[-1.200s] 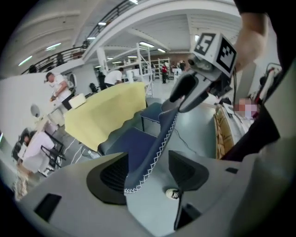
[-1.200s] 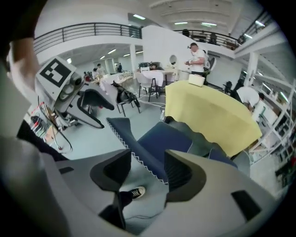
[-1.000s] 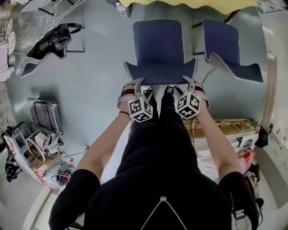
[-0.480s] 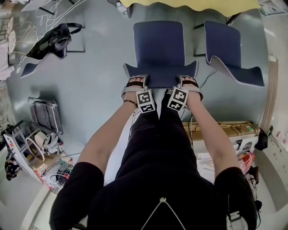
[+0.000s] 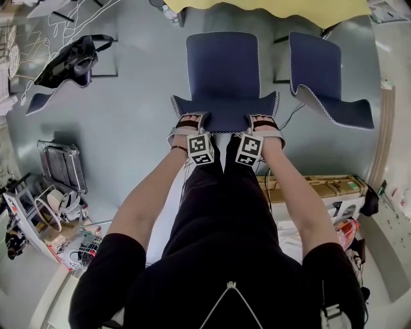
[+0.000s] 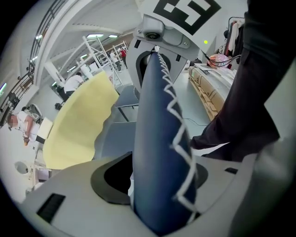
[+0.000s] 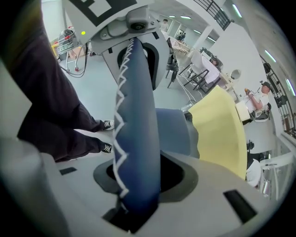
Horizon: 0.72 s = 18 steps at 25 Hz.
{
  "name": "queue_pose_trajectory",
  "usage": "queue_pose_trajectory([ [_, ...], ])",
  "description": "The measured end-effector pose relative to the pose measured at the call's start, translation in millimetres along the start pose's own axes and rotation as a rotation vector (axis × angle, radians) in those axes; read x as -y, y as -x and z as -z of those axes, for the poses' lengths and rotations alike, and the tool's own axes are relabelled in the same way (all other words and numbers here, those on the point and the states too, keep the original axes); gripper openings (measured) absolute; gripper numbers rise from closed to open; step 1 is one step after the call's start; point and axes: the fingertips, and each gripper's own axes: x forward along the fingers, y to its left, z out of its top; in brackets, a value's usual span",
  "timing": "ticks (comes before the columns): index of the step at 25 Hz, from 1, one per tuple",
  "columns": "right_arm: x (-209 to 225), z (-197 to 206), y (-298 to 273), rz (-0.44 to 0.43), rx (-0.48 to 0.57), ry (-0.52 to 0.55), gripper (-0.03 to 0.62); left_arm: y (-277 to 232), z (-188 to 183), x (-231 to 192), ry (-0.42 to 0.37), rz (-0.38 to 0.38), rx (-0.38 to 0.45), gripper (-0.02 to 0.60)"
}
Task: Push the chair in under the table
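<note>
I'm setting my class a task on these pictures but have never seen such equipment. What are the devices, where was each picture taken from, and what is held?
A person holds a two-jaw gripper in each hand. The head view looks down from a head camera: the left gripper and right gripper sit on the backrest of a blue chair in front of a yellow table. The two gripper views come from cameras riding on them. Both pairs of jaws have just been closing and now clamp the backrest's top edge.

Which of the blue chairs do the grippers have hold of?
The middle blue chair: the left gripper and right gripper have just closed on its backrest. The right chair and far-left chair stand untouched.
</note>
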Motion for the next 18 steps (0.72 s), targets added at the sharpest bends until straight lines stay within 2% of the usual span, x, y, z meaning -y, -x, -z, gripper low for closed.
queue_pose_trajectory([
  [6,8.5,0.8,-1.3,0.02,0.003,0.003,0.15,-1.0,-1.7,-7.7,-0.001,-0.009,0.004,0.244],
  [18,67.4,7.1,-19.2,0.041,0.01,0.008,0.15,-18.6,-7.3,-65.4,0.004,-0.024,0.005,0.242],
])
